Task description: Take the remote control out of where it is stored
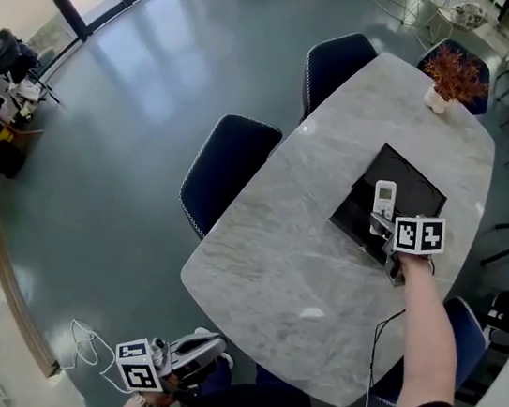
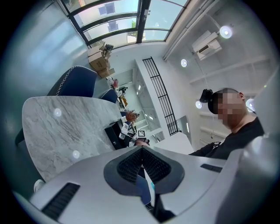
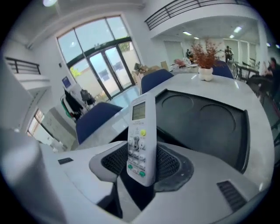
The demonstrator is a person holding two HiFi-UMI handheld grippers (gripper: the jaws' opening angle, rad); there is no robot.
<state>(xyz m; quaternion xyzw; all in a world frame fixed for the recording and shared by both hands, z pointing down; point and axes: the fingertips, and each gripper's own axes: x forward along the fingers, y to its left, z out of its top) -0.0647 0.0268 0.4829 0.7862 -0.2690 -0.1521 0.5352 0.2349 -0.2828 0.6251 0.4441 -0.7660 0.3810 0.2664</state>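
Note:
A white remote control [image 1: 385,195] with a small screen and coloured buttons stands upright over the black recessed tray [image 1: 410,178] in the marble table [image 1: 322,255]. My right gripper [image 1: 383,221] is shut on its lower end. In the right gripper view the remote [image 3: 141,131] rises between the two dark pads [image 3: 173,162], its screen uppermost, with the black tray [image 3: 205,118] behind it. My left gripper [image 1: 210,349] hangs low off the table's near edge. In the left gripper view its pads [image 2: 153,165] meet with nothing between them.
A white pot with a reddish plant [image 1: 451,80] stands at the table's far end. Dark blue chairs [image 1: 226,170] line the left side and another [image 1: 461,343] sits near right. Teal floor lies to the left, with glass doors [image 3: 103,65] beyond.

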